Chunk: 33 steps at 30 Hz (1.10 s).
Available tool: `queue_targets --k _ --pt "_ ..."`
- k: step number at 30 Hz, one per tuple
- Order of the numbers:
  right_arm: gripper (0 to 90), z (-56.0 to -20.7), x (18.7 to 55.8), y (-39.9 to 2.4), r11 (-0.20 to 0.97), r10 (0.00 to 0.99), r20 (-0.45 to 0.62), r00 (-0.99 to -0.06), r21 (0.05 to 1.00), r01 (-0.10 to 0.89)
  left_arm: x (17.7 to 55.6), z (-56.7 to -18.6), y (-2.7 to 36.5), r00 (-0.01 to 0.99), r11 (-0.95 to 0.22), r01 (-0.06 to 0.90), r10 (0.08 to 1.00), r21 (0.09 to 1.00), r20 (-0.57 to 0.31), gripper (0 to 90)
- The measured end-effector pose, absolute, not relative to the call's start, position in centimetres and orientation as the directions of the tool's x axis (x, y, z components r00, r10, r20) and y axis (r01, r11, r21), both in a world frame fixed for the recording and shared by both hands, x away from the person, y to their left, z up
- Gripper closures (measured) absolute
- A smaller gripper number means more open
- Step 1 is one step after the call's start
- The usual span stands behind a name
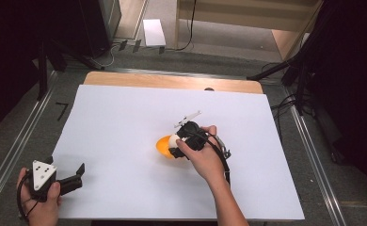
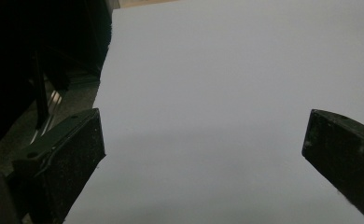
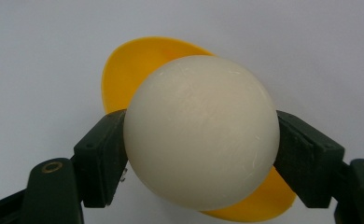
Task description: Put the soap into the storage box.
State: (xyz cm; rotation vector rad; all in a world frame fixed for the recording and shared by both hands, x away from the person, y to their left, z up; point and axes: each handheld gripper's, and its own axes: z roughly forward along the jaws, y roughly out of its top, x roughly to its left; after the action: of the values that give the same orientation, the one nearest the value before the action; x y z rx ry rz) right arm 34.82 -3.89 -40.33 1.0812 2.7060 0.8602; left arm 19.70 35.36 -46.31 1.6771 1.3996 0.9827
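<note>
A white egg-shaped ball (image 3: 201, 133) is clamped between the two black jaws of my right gripper (image 3: 201, 154), which is shut on it. Behind and below the ball lies a shallow orange bowl (image 3: 138, 65), and the ball hangs just over it. In the high view the right gripper (image 1: 178, 143) is near the middle of the white sheet, with the orange bowl (image 1: 163, 146) at its left side. My left gripper (image 1: 80, 172) rests at the sheet's near left corner, jaws wide apart with nothing between them; in its own view the left gripper (image 2: 203, 144) looks over bare white sheet.
A white sheet (image 1: 125, 127) covers most of the wooden table (image 1: 172, 81). Metal rails (image 1: 12, 155) run along both sides of the table. Dark stands and cables (image 1: 294, 70) crowd the far right, and a white box (image 1: 153, 32) lies on the floor beyond.
</note>
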Motion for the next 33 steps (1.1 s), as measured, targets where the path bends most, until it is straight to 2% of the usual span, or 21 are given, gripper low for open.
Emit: queue_targets --k 5,33 --pt "24.5 -40.6 34.9 -3.8 0.555 0.683 0.145 -0.716 0.534 0.638 19.7 -46.3 35.3 0.118 -0.147 0.432 0.987 0.890 0.105 0.0" --pt "23.0 -41.5 35.0 -3.6 0.515 0.733 0.166 -0.660 0.498 0.697 19.7 -46.3 35.3 0.123 -0.154 0.431 0.986 0.889 0.111 0.0"
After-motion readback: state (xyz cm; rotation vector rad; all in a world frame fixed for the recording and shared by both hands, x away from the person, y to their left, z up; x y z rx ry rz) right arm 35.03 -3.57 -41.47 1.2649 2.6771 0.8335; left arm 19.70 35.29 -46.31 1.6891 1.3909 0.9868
